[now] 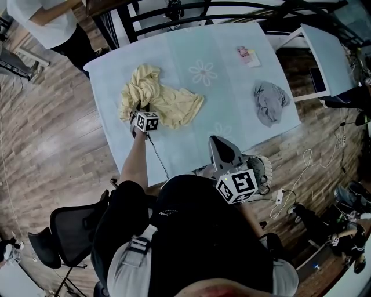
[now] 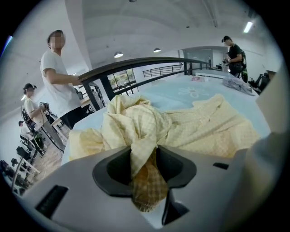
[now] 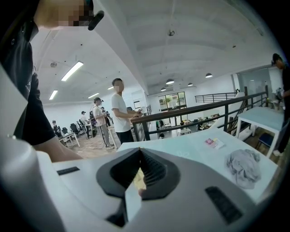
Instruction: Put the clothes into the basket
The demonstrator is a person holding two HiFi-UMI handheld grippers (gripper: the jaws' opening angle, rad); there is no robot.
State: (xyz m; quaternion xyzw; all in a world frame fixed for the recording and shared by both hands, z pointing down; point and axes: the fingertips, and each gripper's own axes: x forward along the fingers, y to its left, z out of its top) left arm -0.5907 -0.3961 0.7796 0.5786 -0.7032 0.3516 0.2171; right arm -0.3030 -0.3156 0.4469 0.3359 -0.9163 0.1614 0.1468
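Note:
A crumpled yellow checked garment (image 1: 159, 96) lies on the left half of the pale blue table (image 1: 191, 145). My left gripper (image 1: 138, 115) is at its near left edge, shut on a fold of the yellow garment (image 2: 181, 122) that hangs down between the pads. A grey garment (image 1: 269, 103) lies bunched near the table's right edge, also seen in the right gripper view (image 3: 243, 166). My right gripper (image 1: 215, 140) hovers over the near table edge, jaws together and holding nothing. A woven basket (image 1: 262, 165) sits just off the table's near right corner, partly hidden behind it.
A small pink card (image 1: 248, 55) lies at the far right of the table. A person (image 1: 52, 17) stands beyond the far left corner. A white side table (image 1: 322, 58) is to the right, an office chair (image 1: 69, 232) at near left, and cables (image 1: 307, 159) lie on the floor.

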